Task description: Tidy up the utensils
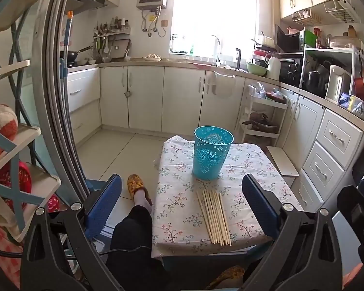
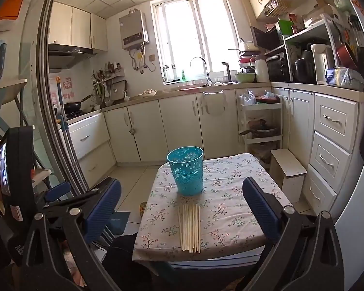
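Several pale wooden chopsticks [image 1: 213,218] [image 2: 189,228] lie side by side near the front edge of a small table under a floral cloth [image 1: 245,169] [image 2: 230,189]. Behind them stands an upright teal perforated cup [image 1: 212,155] [image 2: 187,171], which looks empty. My left gripper [image 1: 182,208] hangs open above the table's near edge, its blue pads wide apart with nothing between them. My right gripper [image 2: 182,208] is likewise open and empty, held back from the chopsticks. The left gripper's body [image 2: 17,169] shows at the left of the right wrist view.
A person's leg in dark trousers [image 1: 133,232] and a yellow slipper [image 1: 137,186] are left of the table. A white stool [image 2: 288,167] and drawer cabinets [image 2: 332,145] stand to the right, a shelf rack [image 1: 14,145] at far left. Kitchen counters line the back.
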Motion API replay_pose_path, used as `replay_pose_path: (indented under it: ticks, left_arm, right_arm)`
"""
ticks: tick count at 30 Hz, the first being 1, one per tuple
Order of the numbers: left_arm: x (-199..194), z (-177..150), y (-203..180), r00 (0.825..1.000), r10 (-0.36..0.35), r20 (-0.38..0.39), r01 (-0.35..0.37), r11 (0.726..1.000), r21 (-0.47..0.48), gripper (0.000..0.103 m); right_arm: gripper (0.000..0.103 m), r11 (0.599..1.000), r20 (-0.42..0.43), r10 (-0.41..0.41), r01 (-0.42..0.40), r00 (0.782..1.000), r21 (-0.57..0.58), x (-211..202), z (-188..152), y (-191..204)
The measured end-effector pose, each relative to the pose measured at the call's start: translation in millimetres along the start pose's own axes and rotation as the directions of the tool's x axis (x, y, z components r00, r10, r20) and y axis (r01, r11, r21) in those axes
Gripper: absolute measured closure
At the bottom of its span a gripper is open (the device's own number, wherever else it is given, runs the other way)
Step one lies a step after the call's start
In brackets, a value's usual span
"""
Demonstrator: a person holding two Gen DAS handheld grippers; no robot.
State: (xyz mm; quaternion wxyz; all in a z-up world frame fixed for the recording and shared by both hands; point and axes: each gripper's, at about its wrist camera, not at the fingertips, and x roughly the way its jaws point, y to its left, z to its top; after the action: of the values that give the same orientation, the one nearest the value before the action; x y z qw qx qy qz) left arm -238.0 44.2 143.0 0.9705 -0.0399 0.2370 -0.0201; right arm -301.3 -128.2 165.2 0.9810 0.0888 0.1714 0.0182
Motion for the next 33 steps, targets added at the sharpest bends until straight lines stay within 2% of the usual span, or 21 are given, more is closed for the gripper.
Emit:
replay_pose_path:
  ticks: [33]
  left_arm:
    - [-12, 1, -3, 0.999, -0.009, 0.038, 0.009, 1.0, 0.004, 0.008]
  right_arm:
    - [0.007, 1.0, 0.006, 0.006, -0.006, 1.0, 0.0, -9, 0, 7]
